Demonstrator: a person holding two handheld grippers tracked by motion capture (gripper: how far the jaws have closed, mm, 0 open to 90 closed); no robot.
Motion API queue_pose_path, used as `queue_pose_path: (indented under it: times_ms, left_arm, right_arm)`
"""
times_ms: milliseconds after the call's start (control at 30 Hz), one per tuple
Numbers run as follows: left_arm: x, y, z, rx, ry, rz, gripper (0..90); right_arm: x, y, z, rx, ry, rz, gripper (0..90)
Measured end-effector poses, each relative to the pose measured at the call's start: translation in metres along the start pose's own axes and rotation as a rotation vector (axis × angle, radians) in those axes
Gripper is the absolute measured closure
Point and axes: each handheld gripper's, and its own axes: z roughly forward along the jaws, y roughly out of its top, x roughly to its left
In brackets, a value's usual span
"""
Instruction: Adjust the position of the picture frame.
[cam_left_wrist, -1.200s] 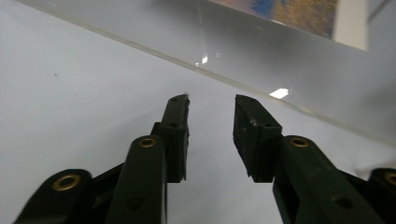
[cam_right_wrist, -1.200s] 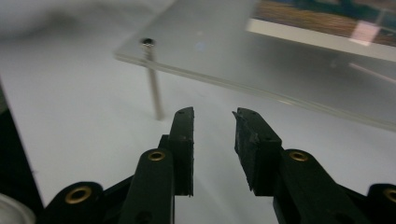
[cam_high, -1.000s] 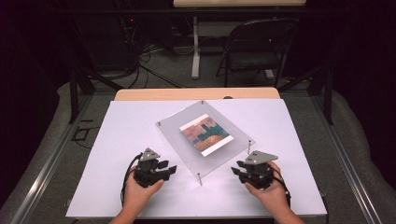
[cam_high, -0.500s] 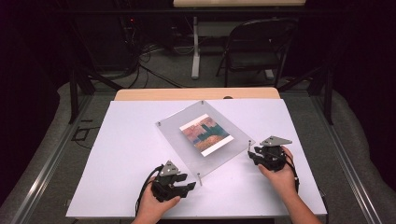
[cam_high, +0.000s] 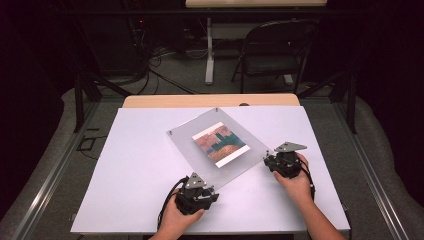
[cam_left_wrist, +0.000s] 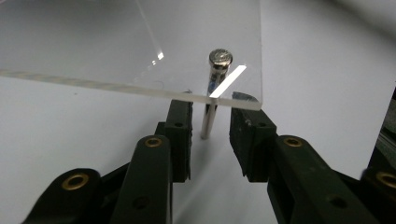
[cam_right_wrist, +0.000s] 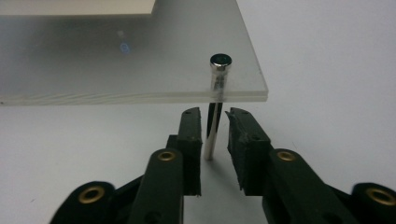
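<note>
White desk surface (cam_high: 135, 170) carries a clear acrylic frame (cam_high: 185, 142) with a picture (cam_high: 220, 144), standing on metal standoff pins near the desk's middle. At the near edge, the left gripper (cam_high: 212, 192) has been closing its jaws around the near corner pin (cam_left_wrist: 212, 100); gaps remain, nothing clamped. Farther right, the right gripper (cam_high: 267, 161) has likewise been closing on the right corner pin (cam_right_wrist: 215, 112), not visibly gripping. Judged: approach done, grasp and lift remain. Both hands lie low, jaws level.
</note>
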Motion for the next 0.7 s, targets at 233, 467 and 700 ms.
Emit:
queue_pose_path:
  times_ms: [233, 467, 700]
  left_arm:
    - [-0.0029, 0.0031, 0.0076, 0.001, 0.020, 0.014, 77.5]
    - [-0.0018, 0.0034, 0.0083, -0.003, 0.031, 0.005, 84.4]
    - [-0.0004, 0.0036, 0.0082, 0.001, 0.019, 0.007, 84.7]
  right_arm:
    - [0.0015, 0.0011, 0.0043, -0.007, 0.002, -0.015, 82.3]
    - [-0.0016, 0.0008, 0.0055, -0.013, 0.022, 0.007, 85.2]
    - [-0.0024, 0.0005, 0.0052, -0.014, 0.029, 0.023, 85.4]
